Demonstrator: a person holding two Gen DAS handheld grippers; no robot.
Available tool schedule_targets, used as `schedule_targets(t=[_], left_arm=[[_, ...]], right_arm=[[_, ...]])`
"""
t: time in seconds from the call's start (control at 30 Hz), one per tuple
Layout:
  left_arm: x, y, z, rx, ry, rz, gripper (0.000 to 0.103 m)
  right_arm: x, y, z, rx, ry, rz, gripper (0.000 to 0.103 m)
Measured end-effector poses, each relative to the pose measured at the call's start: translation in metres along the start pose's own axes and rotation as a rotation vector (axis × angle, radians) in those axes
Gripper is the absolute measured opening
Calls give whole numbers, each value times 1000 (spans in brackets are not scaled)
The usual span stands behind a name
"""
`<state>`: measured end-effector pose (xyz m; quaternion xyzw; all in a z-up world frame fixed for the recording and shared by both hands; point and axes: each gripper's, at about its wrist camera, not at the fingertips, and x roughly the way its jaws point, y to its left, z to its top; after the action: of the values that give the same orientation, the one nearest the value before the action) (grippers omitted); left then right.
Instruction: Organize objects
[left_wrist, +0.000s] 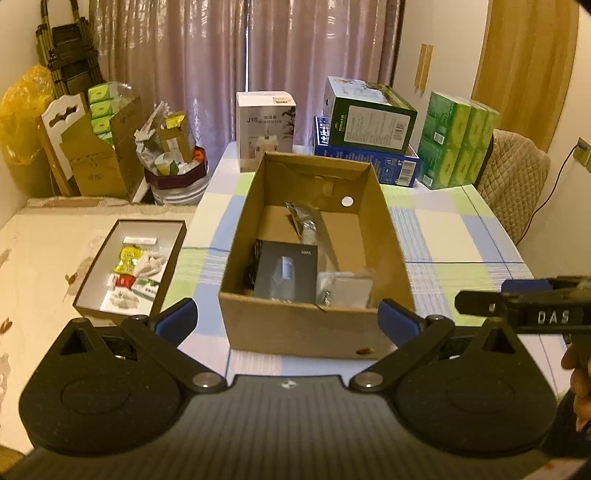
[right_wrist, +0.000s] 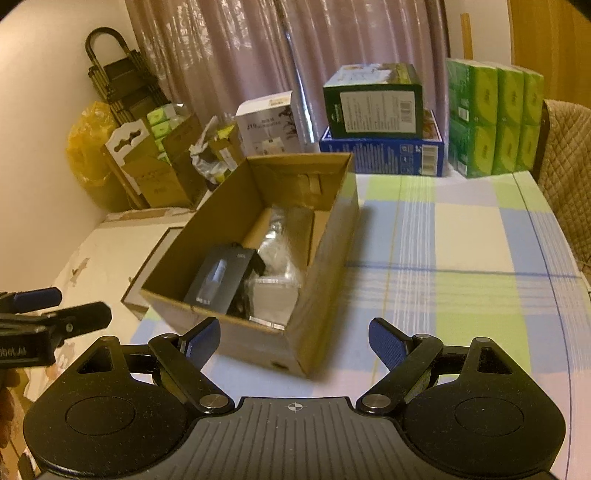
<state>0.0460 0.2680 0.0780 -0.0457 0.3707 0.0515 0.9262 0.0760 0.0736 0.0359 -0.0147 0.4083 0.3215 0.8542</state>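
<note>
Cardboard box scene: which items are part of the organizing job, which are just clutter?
Likely job:
cardboard box
black box inside it
silver pouch inside it
small tray of packets
left gripper, open
right gripper, open

Likely clutter:
white carton
green carton on blue carton
tissue packs
waste bin

Pink curtains (left_wrist: 207, 70) cover the rear window. Checked cloth covers the desk (left_wrist: 461, 236). Quilted chair (left_wrist: 517, 184) stands right.

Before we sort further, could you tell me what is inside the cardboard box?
The cardboard box holds a black box, a silver pouch and a clear-wrapped packet. Anything under them is hidden.
</note>
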Motion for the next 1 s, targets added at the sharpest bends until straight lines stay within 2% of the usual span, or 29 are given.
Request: schedule_targets(t=[0.23, 0.53, 1.0], left_arm=[[-14, -12, -15, -10, 14, -11, 102], [-20, -32, -31, 23, 26, 16, 102], [-15, -47, -55, 39, 69, 9, 102]], right_arm=[[-20, -2, -20, 8, 7, -10, 85], [-39, -15, -40, 33, 20, -35, 85], [-42, -19, -59, 20, 45, -41, 85]])
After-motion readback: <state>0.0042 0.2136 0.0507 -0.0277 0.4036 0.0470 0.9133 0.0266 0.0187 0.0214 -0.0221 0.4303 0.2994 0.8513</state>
